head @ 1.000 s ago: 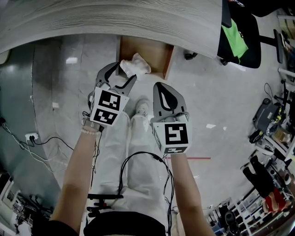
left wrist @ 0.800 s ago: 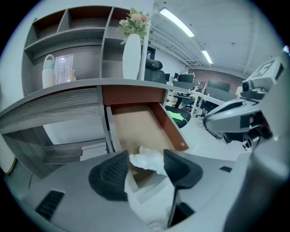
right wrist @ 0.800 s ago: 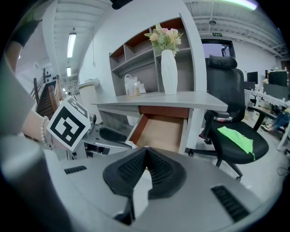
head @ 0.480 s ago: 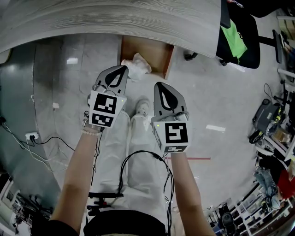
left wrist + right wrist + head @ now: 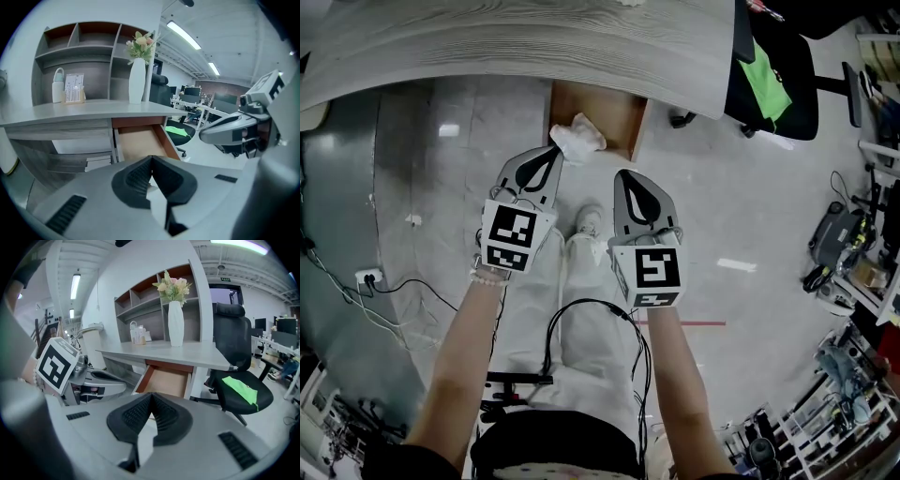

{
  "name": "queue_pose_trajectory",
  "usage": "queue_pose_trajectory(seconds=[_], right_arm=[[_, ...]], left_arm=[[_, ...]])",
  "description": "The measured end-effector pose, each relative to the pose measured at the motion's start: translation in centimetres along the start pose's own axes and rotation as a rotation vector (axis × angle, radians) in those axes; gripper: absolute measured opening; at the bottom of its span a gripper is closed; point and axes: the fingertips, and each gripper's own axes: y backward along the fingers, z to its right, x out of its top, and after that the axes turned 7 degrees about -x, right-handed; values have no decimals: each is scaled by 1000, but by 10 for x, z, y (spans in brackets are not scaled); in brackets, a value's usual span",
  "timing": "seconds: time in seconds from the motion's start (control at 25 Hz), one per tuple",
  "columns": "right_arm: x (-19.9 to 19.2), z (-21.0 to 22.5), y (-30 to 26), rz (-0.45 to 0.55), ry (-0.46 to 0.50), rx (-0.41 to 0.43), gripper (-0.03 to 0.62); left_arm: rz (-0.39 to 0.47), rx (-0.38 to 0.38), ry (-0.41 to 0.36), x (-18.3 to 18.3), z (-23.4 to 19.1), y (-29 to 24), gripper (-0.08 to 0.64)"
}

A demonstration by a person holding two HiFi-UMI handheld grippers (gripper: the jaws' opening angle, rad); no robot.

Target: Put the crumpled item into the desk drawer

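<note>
The crumpled white item [image 5: 577,138] sits at the front left corner of the open wooden drawer [image 5: 623,117] under the grey desk [image 5: 534,47]. My left gripper [image 5: 555,150] is shut; its tip lies right beside the item, and its own view shows the pads [image 5: 140,176] together with nothing between them. The drawer [image 5: 140,143] shows a bare brown floor there, and the item is hidden from both gripper views. My right gripper [image 5: 623,174] hangs shut and empty to the right, short of the drawer [image 5: 168,383]; its pads [image 5: 136,413] meet.
A black office chair [image 5: 769,75] with a green cloth [image 5: 241,389] on its seat stands right of the drawer. On the desk are a white vase of flowers [image 5: 176,322] and shelving. Cables and a socket strip [image 5: 361,277] lie on the floor at left; clutter fills the right edge.
The left jaws stood open around the crumpled item a second ago and have closed. That gripper has drawn back a little; the item stays at the drawer's corner. The right gripper is unchanged.
</note>
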Motion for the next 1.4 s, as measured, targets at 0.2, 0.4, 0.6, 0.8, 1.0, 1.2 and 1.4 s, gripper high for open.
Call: queue_pose_trajectory(seconds=[0.2, 0.4, 0.6, 0.8, 1.0, 1.2, 1.4], right_arm=[[19, 0, 13, 16, 8, -4, 5], [46, 1, 28, 38, 12, -14, 5], [76, 8, 45, 72, 0, -42, 5], [106, 15, 65, 113, -3, -58, 5], [140, 17, 86, 164, 14, -62, 5], [167, 19, 106, 208, 27, -67, 5], [191, 16, 126, 253, 28, -68, 5]], left_arm=[[15, -15, -17, 25, 12, 18, 12], [19, -41, -51, 52, 25, 37, 12], [45, -71, -90, 85, 35, 50, 12], [108, -58, -100, 127, 41, 68, 12], [168, -53, -148, 168, 52, 93, 12], [211, -28, -173, 197, 56, 117, 12], [247, 0, -192, 221, 56, 142, 12]])
